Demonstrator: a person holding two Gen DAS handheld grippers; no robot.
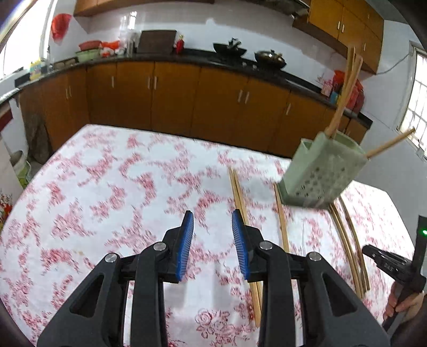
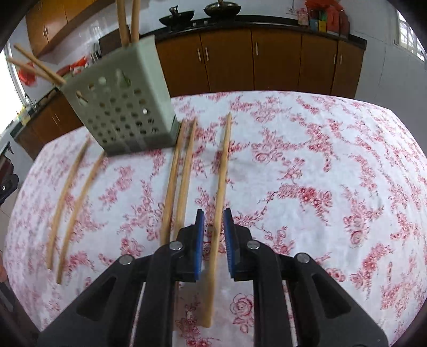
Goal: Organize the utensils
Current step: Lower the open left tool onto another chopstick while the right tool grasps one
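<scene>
We hold our left gripper above the table with its red-and-white floral cloth, blue pads spread wide and nothing between them. Over on the right wrist view, our right gripper hangs low with its pads parted, a single wooden chopstick lying on the cloth in the gap between them; we cannot tell whether the pads touch it. Just left of it lies a pair of wooden chopsticks, and further left a second pair. At the far side of the table sits the pale green perforated plastic utensil holder, with several chopsticks already poking out of its top.
</scene>
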